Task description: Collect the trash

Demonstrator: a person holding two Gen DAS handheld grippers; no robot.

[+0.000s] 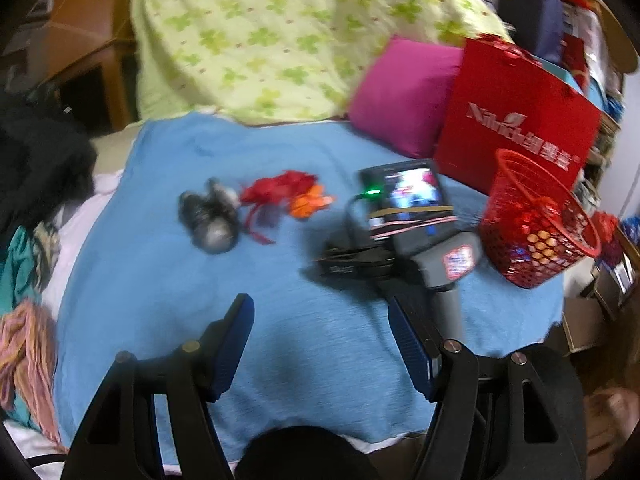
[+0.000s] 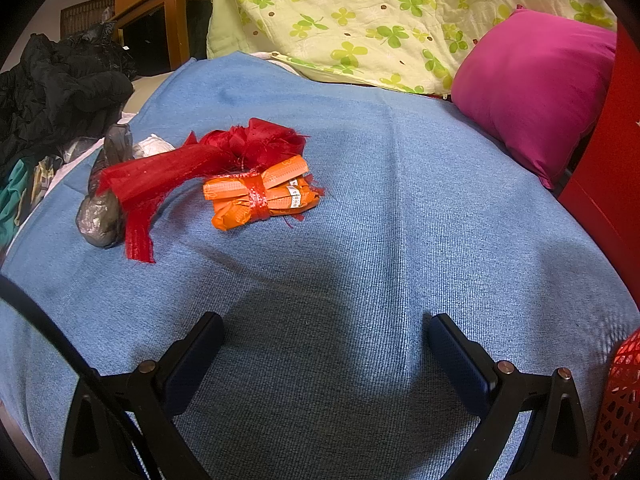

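We note both grippers hanging over the blue cloth (image 2: 360, 208), the left gripper (image 1: 320, 340) with jaws apart and nothing between them, the right gripper (image 2: 326, 354) likewise spread wide and empty. The trash lies well ahead of both on the cloth: an orange wrapper bundle (image 2: 260, 196) tied with red ribbon, touching a strip of red mesh (image 2: 168, 184), and against the mesh's far side a grey crumpled bag (image 2: 104, 208). In the left wrist view we see the red basket (image 1: 540, 232) at the right, just in front of a red paper bag (image 1: 516, 116) and near a pink pillow (image 1: 404, 96).
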